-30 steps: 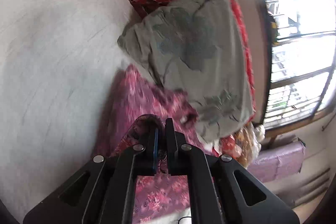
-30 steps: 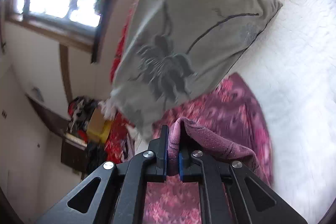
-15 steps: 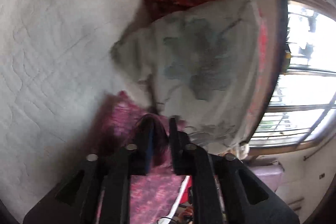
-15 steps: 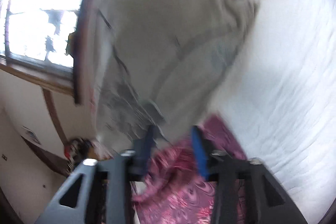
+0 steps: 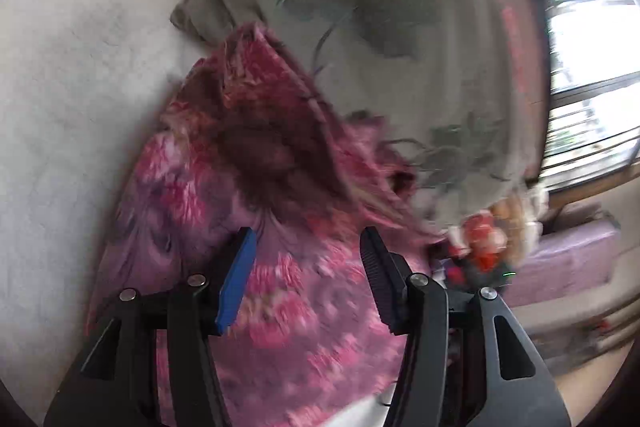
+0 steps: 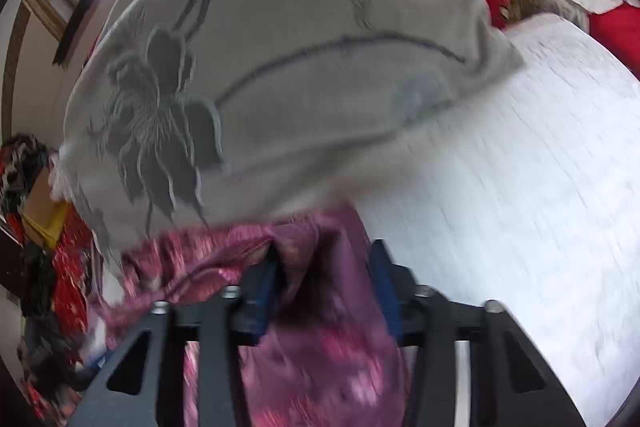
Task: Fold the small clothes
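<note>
Here, pink floral garment (image 5: 280,227) being seen crumpled and blurred beside grey pillow (image 5: 380,27), left gripper (image 5: 308,247) and right gripper (image 6: 324,267) being held spread, nothing pinched.

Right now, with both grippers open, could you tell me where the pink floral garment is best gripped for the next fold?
Probably the raised ridge of the pink floral garment, near the grey pillow. It stands up off the white bedcover, so the open left gripper could come straight forward and close across the fold, its fingers either side.
</note>
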`<state>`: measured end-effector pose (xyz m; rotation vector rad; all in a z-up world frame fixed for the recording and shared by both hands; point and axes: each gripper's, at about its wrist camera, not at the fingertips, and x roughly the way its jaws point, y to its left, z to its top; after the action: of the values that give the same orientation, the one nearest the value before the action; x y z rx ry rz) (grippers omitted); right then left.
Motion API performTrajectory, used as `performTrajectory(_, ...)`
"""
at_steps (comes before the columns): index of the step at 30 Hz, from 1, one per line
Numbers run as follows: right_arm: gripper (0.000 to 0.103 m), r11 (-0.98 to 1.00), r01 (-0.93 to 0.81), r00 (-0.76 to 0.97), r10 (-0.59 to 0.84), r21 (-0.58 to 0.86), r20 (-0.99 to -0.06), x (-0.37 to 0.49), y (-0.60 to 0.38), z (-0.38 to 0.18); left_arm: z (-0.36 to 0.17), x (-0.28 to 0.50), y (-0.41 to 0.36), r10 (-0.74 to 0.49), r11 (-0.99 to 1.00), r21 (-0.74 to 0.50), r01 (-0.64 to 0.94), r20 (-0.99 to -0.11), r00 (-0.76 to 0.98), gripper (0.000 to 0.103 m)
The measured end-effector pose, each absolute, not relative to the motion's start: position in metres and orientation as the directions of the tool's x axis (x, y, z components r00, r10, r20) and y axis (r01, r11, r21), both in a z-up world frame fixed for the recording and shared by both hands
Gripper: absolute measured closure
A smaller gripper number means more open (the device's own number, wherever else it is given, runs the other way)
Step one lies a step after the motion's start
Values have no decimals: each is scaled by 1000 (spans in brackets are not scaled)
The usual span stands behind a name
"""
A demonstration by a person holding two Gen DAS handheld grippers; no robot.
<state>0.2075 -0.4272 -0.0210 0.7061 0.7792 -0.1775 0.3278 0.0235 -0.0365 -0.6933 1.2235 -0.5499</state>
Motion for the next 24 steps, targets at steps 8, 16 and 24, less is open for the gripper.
performTrajectory(8,44,710,386,754,126,589,-645,186,-448,-7,-27,365,38,-685,652,-752,-92,-637,354,51)
performTrajectory(16,97,719,466,681,80,515,-728,198,-439,-39,-43,337,14,-634,740,-673,-11,-703,322,51)
performTrajectory(24,79,661,455,732,103,596,-674,151,-459,-29,-16,313,15,-579,804,-590,76,-747,326,48)
